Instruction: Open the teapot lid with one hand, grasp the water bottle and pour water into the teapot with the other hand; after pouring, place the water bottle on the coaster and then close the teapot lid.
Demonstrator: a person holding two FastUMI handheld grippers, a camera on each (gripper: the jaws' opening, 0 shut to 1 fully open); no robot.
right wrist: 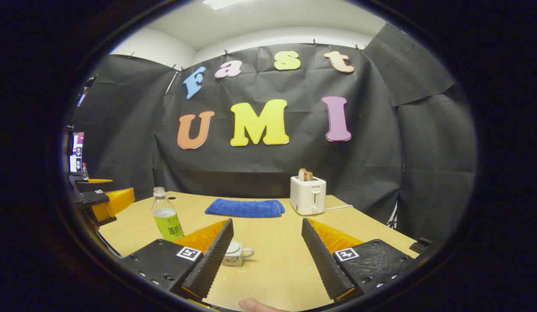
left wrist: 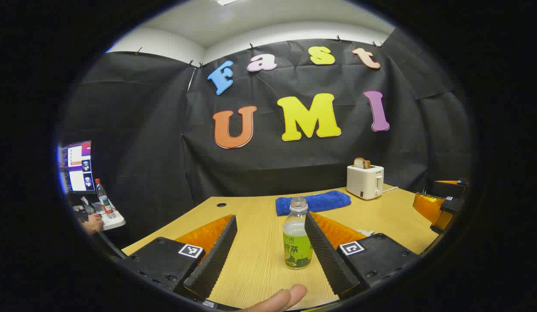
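My left tool (left wrist: 268,251), jaws wide apart, frames the uncapped bottle (left wrist: 297,236) standing on the table (left wrist: 251,268), just beside the right-hand finger. My right tool (right wrist: 266,255), jaws also apart, faces the teapot (right wrist: 235,253), partly hidden behind its left-hand finger. Farther back lie a blue cloth (right wrist: 245,207) and a toaster (right wrist: 308,195).

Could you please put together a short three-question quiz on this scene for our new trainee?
1. True or false: the water bottle has its cap off.
2. What lies between the bottle and the toaster in the left gripper view? A) a blue cloth B) a plate C) a book
3. Fill in: the left tongs and right tongs both stand ____.

Key: 1 true; 2 A; 3 open.
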